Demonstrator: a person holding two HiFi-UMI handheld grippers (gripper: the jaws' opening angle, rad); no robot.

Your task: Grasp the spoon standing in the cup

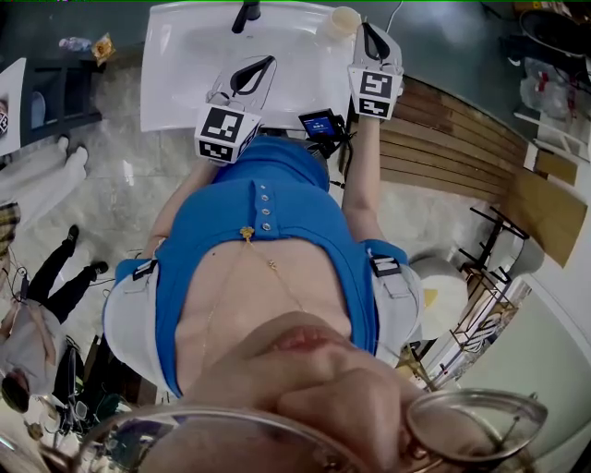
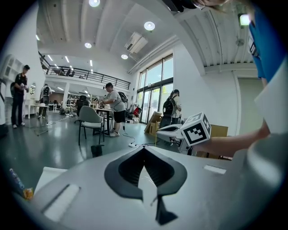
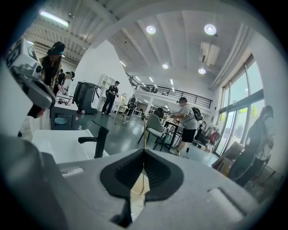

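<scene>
A cream cup (image 1: pixel 343 20) stands on the back right corner of the white sink (image 1: pixel 185 55). My right gripper (image 1: pixel 366 28) hangs right over it. In the right gripper view the jaws meet on a thin gold spoon handle (image 3: pixel 144 130) that rises straight up between them, with the cup (image 3: pixel 137 194) showing below through the gap. That gripper (image 3: pixel 144 151) is shut on the spoon. My left gripper (image 1: pixel 269 61) hovers over the sink's front middle; its jaws (image 2: pixel 144 149) are shut with nothing in them. The spoon's bowl is hidden inside the cup.
A black faucet (image 1: pixel 247 15) stands at the sink's back edge, left of the cup, and also shows in the right gripper view (image 3: pixel 98 139). The person's body fills the lower head view. Chairs, tables and people are far off in the hall.
</scene>
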